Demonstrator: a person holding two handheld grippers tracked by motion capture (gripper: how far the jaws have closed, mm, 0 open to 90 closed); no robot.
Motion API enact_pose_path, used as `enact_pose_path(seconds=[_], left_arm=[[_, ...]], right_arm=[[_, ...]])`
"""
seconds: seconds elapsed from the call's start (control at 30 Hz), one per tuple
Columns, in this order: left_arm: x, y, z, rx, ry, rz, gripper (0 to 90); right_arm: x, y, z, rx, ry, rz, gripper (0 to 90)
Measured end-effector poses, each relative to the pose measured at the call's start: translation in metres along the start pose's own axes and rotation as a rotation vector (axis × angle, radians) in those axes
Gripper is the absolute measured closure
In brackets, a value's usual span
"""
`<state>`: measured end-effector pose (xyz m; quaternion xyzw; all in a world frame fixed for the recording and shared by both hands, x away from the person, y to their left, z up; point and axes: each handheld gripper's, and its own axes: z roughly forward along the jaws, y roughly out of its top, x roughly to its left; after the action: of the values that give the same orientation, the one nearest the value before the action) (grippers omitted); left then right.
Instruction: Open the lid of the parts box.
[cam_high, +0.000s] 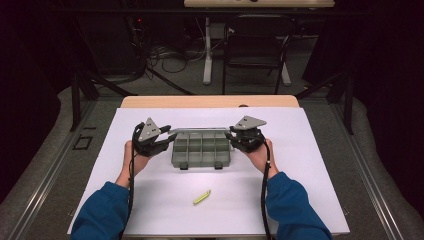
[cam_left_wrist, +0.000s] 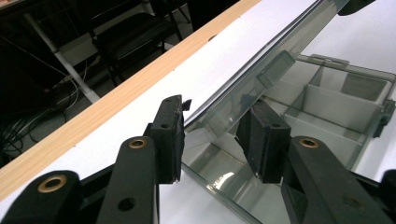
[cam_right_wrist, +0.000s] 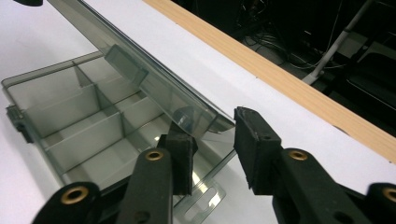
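Note:
A smoke-grey plastic compartment box sits mid-table on a white sheet, its several cells bare. Its clear lid stands half raised, tilted up from the far edge. My left gripper is at the lid's left end and my right gripper at its right end. In the left gripper view the lid ends aslant between the jaws of that gripper, touching both pads, above the box. In the right gripper view the lid's corner sits likewise in the right gripper, over the box.
A small yellow-green stick lies on the white sheet nearer the person. The wooden table edge runs behind the sheet. A dark chair and cables stand on the floor beyond.

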<state>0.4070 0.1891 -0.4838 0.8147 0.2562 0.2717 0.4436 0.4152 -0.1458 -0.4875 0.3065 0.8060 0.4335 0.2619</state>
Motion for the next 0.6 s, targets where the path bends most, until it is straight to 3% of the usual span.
enact_pose_path(seconds=[0.33, 0.6], left_arm=[[0.017, 0.014, 0.008, 0.023, 0.003, -0.009, 69.5], [0.026, 0.019, 0.017, 0.028, 0.008, -0.03, 70.1]], right_arm=[[-0.012, 0.015, 0.008, 0.029, -0.007, 0.029, 73.4], [-0.019, 0.024, 0.015, 0.056, -0.026, 0.031, 76.1]])
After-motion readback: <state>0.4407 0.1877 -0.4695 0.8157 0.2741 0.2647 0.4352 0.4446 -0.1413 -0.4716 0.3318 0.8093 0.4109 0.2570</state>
